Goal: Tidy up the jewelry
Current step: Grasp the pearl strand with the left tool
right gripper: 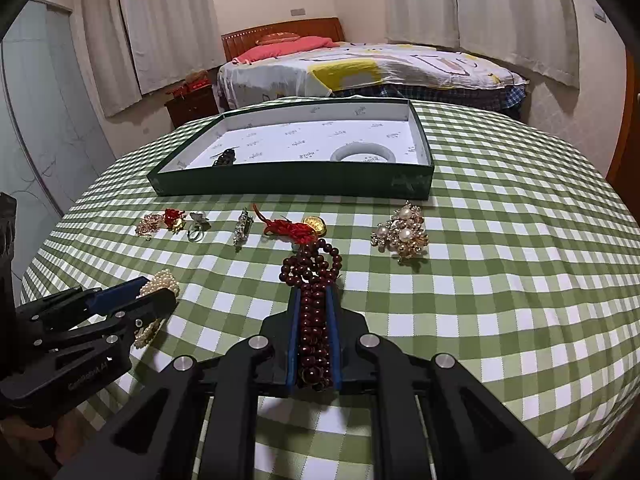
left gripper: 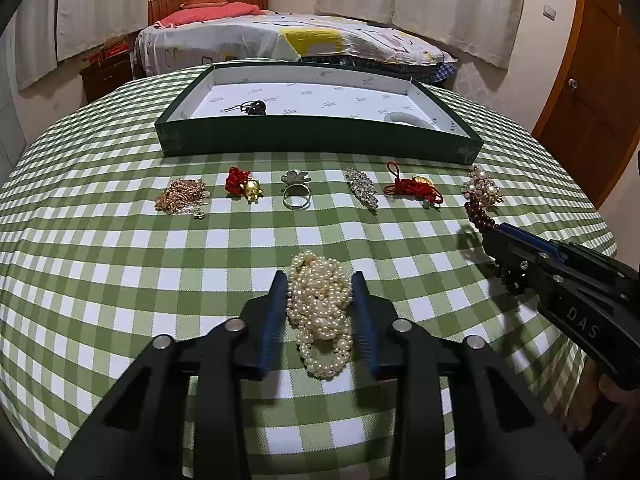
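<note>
The right gripper [right gripper: 314, 304] clamps a dark red bead string [right gripper: 314, 280] just above the table's [right gripper: 500, 280] near edge. The left gripper [left gripper: 320, 284] closes narrowly around a pearl necklace [left gripper: 320, 304], apparently touching it. The green tray [left gripper: 320, 140] sits toward the far edge.

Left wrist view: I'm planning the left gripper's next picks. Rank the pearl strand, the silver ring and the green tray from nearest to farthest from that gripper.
1. Pearl strand: between the left gripper's fingers, at the table's near edge.
2. Silver ring: straight ahead, in the middle of the jewelry row.
3. Green tray: behind the row, farthest back on the table.
</note>
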Tool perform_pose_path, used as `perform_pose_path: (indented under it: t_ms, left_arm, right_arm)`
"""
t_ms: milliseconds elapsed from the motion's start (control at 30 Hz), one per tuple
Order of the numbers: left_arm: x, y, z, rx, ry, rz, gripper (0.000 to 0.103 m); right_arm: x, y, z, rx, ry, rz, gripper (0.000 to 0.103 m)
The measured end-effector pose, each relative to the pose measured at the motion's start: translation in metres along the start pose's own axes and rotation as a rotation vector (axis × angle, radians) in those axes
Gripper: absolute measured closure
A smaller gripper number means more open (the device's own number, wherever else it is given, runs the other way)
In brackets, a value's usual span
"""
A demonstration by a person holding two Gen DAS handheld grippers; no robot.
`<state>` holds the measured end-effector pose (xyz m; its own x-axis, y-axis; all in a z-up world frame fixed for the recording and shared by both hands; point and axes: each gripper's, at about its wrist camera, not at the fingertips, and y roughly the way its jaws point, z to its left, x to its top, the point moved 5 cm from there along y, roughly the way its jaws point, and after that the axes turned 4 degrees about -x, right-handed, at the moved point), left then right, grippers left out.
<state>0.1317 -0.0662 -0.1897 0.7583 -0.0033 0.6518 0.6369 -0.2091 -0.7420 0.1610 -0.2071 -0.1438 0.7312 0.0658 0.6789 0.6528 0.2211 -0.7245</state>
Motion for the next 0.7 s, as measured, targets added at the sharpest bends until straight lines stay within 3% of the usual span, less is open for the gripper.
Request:
perform_pose_path:
  t_ms: [700]
  left_arm:
    - [0.006,-0.018,0.008,-0.02,-0.028,-0.063,0.08]
  right_arm:
    - [0.002,-0.005,0.01,0.014,-0.021,-0.019,0.09]
